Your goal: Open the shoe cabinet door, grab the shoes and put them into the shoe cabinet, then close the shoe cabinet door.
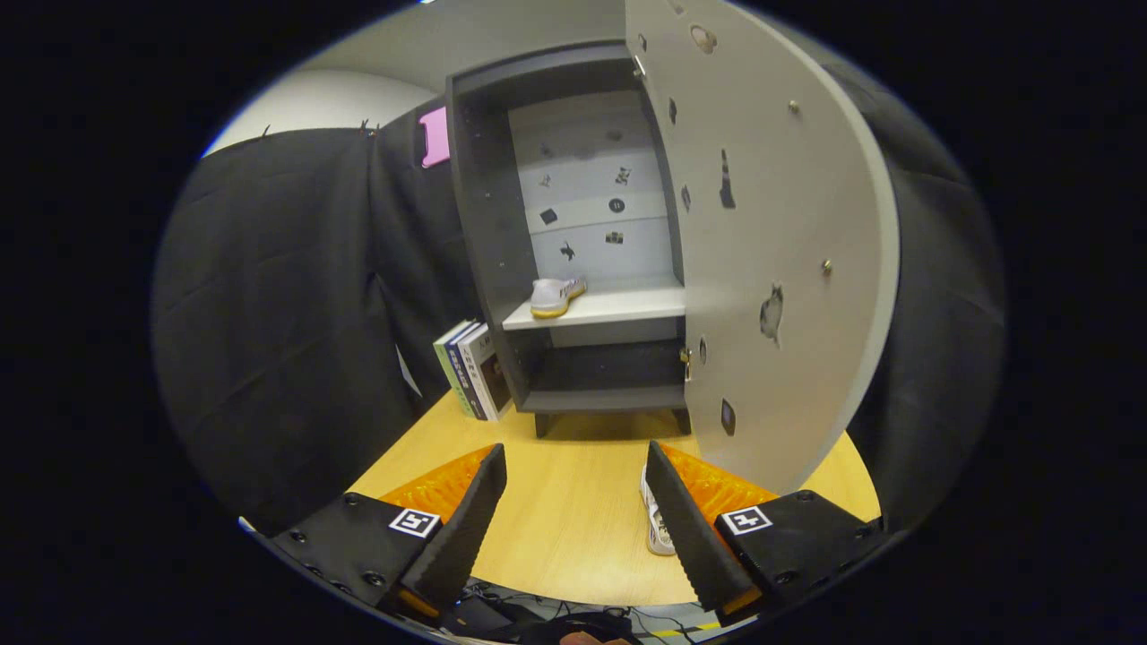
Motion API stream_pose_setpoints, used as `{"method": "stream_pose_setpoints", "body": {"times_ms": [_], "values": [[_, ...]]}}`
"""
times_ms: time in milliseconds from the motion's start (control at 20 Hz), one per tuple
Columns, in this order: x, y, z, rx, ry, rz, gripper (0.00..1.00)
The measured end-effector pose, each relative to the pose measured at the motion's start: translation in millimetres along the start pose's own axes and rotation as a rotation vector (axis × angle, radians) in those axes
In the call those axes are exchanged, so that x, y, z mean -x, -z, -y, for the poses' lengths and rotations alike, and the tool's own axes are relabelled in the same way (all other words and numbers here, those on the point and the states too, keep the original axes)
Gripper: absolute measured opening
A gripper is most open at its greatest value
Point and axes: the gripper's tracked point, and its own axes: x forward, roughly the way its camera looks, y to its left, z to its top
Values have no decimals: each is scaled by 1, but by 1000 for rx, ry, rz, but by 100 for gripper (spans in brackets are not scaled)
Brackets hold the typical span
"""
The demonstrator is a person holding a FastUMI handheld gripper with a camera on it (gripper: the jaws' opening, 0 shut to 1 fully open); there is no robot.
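Observation:
The grey shoe cabinet [488, 224] stands at the far end of the wooden table [573, 502], its door [771, 224] swung wide open toward me on the right. One white shoe with a yellowish sole [556, 296] rests on the left part of the middle shelf [627, 306]. A second white shoe [657, 524] lies on the table, right against the inner side of my right finger and partly hidden by it. My gripper [573, 528] is open, held back from the cabinet above the table's near edge, nothing between its fingers.
Several books [473, 369] lean upright against the cabinet's left side. Black cloth hangs along the left and right, with a pink item [435, 136] clipped beside the cabinet top. Cables [547, 618] lie below the table's near edge. The open door takes up the right side.

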Motion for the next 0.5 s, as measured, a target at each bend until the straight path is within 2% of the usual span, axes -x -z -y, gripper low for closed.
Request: {"method": "stream_pose_setpoints", "body": {"times_ms": [150,300,400,500], "values": [[-42,48,16,-23,83,-146,98],[-84,94,17,-103,95,-274,98],[-108,120,24,-86,110,-340,98],[-133,139,42,-46,162,-376,99]]}}
